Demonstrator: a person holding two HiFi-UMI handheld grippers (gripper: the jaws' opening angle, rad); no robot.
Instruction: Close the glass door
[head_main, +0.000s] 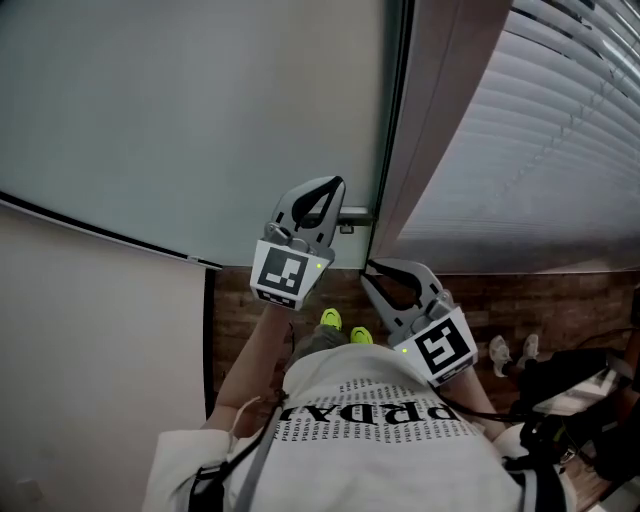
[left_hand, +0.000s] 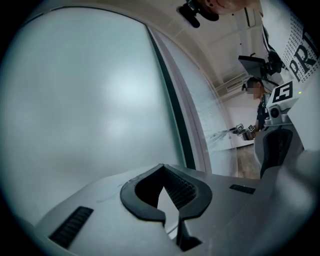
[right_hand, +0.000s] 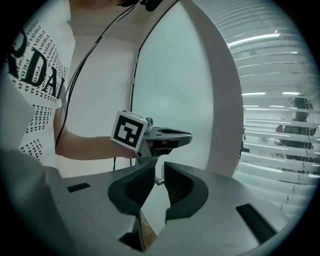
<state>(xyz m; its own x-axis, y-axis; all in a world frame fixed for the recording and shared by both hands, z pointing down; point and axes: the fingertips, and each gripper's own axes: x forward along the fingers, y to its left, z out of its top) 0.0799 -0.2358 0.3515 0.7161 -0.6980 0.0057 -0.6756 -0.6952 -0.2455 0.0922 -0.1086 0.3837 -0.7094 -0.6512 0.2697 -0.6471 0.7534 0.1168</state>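
The glass door (head_main: 190, 120) is the big milky pane that fills the view from 9 to 12 o'clock. Its dark edge runs straight up at 12 o'clock. A small metal handle (head_main: 352, 215) sticks out low on that edge.

The left gripper (head_main: 333, 188) sits right beside the handle, at the handle's 9 o'clock. I cannot tell if they touch. Its jaws are pressed together with nothing in them. I think it is shut so that it works like one hard nose that can push or pull the door along. The left arm is stretched out in front of the body and the gripper lies flat, with its tip at the door's edge.

The right gripper (head_main: 368, 270) is at the left one's 5 o'clock, lower and close to the shirt. Its jaws are a little apart and hold nothing. It tips down a bit and points at the same edge, so I think it is just waiting.

The window blinds (head_main: 540, 130) are at 2 o'clock. The wood floor (head_main: 250, 300) is at 6 o'clock, far below.
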